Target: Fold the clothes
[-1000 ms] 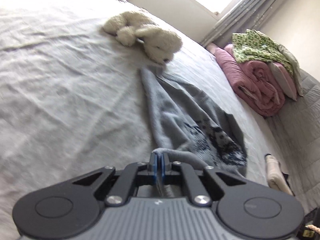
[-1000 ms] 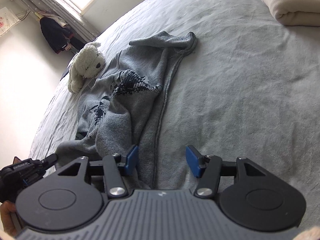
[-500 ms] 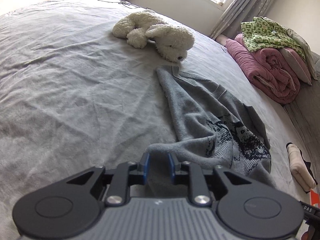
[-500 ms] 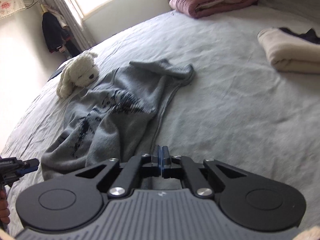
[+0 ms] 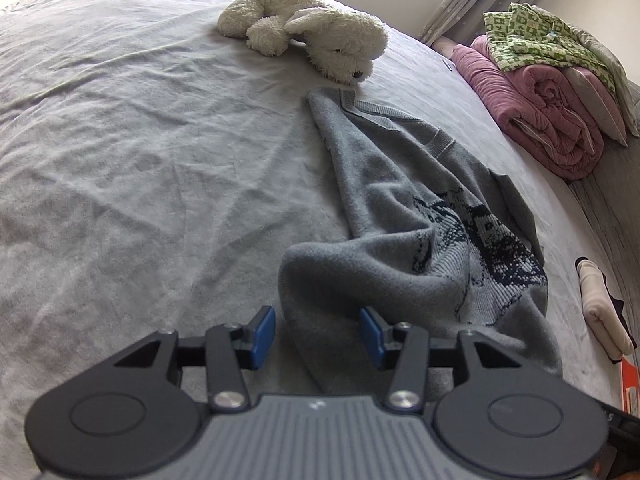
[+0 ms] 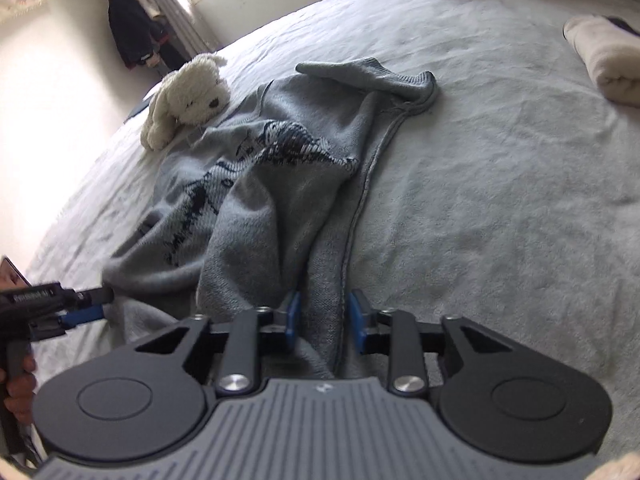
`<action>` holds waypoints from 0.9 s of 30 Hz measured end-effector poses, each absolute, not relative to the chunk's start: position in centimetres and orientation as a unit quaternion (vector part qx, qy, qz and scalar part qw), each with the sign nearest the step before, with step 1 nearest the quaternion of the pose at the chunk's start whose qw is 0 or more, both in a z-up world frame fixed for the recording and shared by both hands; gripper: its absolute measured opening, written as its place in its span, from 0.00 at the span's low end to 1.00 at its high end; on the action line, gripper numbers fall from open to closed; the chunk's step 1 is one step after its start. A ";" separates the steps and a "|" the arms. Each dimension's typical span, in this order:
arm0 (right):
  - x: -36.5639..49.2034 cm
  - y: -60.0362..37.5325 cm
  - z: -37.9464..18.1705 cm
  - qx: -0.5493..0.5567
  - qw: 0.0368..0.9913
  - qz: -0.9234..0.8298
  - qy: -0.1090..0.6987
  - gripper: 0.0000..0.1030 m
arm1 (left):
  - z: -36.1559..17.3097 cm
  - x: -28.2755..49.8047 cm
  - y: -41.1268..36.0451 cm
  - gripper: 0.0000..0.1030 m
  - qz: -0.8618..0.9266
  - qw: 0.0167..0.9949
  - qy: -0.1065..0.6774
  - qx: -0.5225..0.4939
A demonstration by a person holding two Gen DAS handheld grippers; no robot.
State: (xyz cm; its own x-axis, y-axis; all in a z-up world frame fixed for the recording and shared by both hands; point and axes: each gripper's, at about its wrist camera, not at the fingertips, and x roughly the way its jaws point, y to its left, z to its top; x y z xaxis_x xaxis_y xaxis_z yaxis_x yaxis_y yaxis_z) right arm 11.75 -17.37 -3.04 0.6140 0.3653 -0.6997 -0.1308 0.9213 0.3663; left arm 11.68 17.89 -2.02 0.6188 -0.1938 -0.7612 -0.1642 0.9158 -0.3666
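Both claws opening: left claw [image 5: 316, 334], right claw [image 6: 323, 318], sweater [image 5: 420, 240] hem between pads, unpinched | sweater bunched on bed [image 5: 140, 140] | step: hem laid down | next: we spread it flat

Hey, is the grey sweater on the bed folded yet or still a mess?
Still a mess. The grey sweater lies bunched and twisted lengthwise on the bed, one sleeve flopped out near the stuffed dog, with no neat fold.

Soft grey knit sweater [image 5: 404, 216], fluffy plush dog [image 5: 316, 36], matt wrinkled cloth bedsheet [image 5: 140, 152].
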 end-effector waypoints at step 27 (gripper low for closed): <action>11.1 -24.6 0.6 0.112 0.940 -0.028 0.320 0.49 | -2.5 11.8 17.0 0.47 -0.011 0.879 0.445 -0.171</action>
